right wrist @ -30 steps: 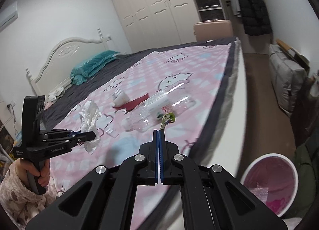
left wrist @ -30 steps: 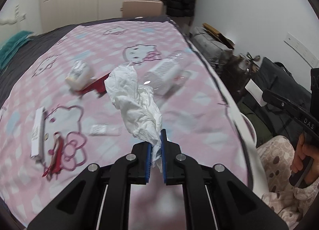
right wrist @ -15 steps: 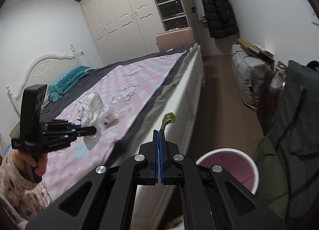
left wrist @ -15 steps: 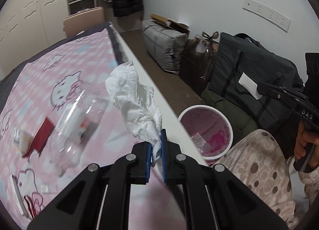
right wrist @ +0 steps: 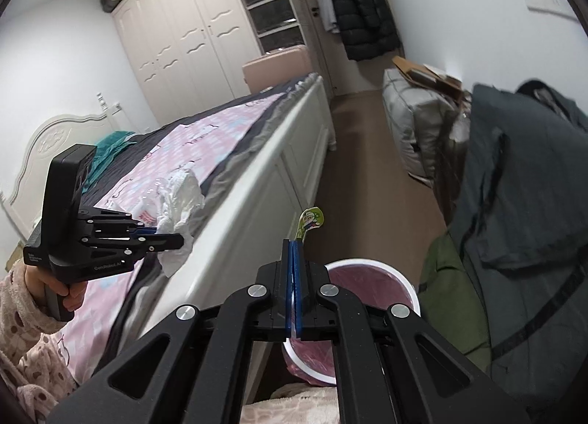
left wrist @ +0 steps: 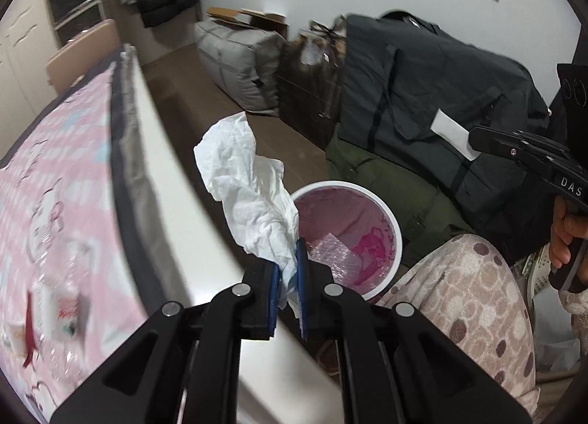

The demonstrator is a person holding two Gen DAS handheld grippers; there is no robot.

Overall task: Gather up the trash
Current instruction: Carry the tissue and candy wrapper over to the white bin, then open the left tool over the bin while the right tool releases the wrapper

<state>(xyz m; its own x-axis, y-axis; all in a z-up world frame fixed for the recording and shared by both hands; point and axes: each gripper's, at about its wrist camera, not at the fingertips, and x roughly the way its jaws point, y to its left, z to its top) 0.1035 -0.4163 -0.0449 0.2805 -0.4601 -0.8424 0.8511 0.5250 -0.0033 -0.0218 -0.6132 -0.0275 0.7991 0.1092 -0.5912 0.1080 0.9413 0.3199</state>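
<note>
You get even, cool indoor light in both views, with no hard shadows on the walls. In the left wrist view the bed (left wrist: 66,203) is smeared by motion blur, its pink pattern streaked, while the crumpled tissue (left wrist: 253,196) and the black fingers (left wrist: 261,299) stay fairly sharp. The white bed frame (left wrist: 176,211) glares pale and loses detail. In the right wrist view the dark bag (right wrist: 522,203) is softened by blur and falls into shadow. Your fisheye lenses bend the wardrobe (right wrist: 191,38) and darken every corner to black.
</note>
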